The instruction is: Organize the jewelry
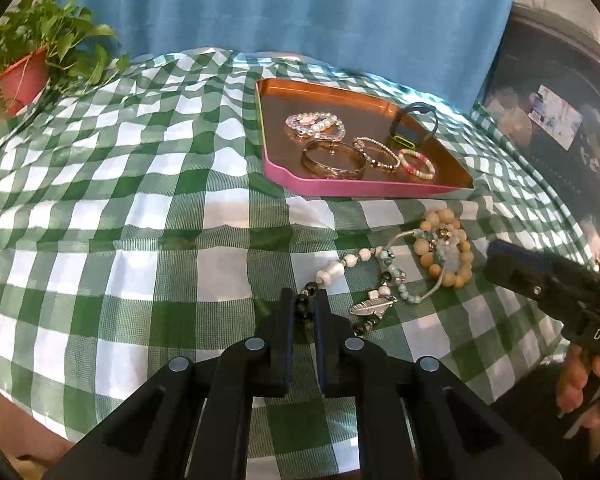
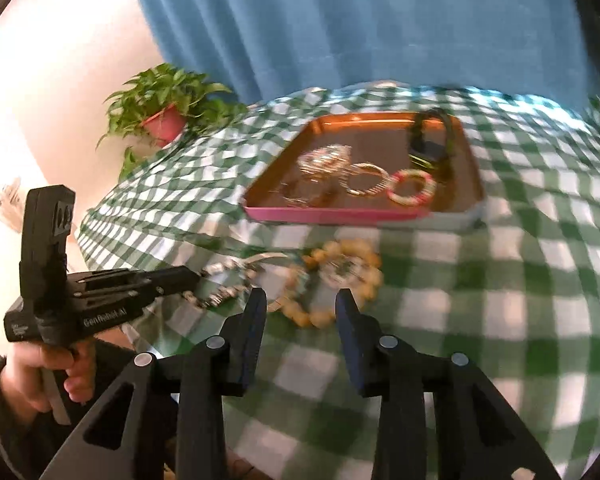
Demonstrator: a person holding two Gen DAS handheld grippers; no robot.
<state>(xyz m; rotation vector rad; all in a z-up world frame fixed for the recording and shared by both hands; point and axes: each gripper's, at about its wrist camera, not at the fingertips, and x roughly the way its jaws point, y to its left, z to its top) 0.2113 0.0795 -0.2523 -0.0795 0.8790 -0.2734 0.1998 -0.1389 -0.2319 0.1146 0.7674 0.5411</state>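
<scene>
Jewelry lies in two places on the green and white checked cloth [image 1: 140,184]. In my left view, my left claw [image 1: 303,300] sits at 6 o'clock, almost shut, pinching the dark beads of a long bead string [image 1: 354,260]. That string runs up toward 1 o'clock, past a silver feather charm [image 1: 374,306]. Just beside it, at 3 o'clock, is a ring of tan wooden beads [image 1: 446,246]. Higher up, at 1 o'clock, the pink tray [image 1: 364,188] holds a clear bead bracelet [image 1: 315,125], a gold bangle [image 1: 334,159], a thin chain bracelet [image 1: 376,154], a pink and white bead bracelet [image 1: 417,164] and a black band [image 1: 416,126]. A potted plant [image 1: 32,60] stands at 10 o'clock. My right claw's body shows at the 3 o'clock edge.

In my right view, things look blurry. My right claw [image 2: 302,308] is wide open with nothing in it. The tan wooden beads [image 2: 340,276] lie just past its tips. The pink tray [image 2: 340,214] is at 12 o'clock. My left claw [image 2: 188,276] reaches in from 9 o'clock to the bead string [image 2: 224,280].
</scene>
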